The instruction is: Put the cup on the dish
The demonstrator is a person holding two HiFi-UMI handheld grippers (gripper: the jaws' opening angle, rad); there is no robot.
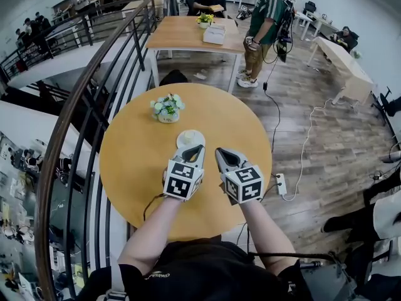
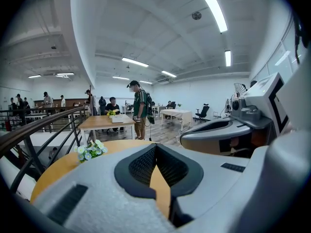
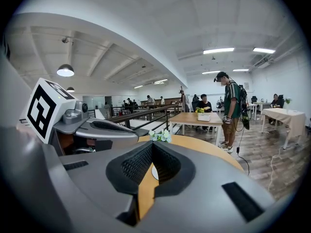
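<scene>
1. The cup appears to stand on the white dish near the middle of the round wooden table. The two read as one small pale shape, so I cannot tell for sure where cup ends and dish begins.
2. The dish sits on the near side of a small pot of white flowers, which stands toward the table's far left edge, apart from the dish.
3. The left gripper hovers just on the near side of the dish, its tip overlapping the dish's near rim in the head view. Whether it touches I cannot tell. Its jaws are pressed together with nothing between them.
4. The right gripper is held beside the left one, slightly farther from the dish, over the table's near half. Its jaws also meet at the tip and carry nothing. Only a sliver of the white dish shows through the gap below them.
5. Both grippers point toward the far edge, side by side and level. This looks like a resting pose rather than a reach, since neither is set to take anything.
6. Judging from the cup's place, the task looks done or nearly so. What remains would be to draw back without nudging the dish.
</scene>
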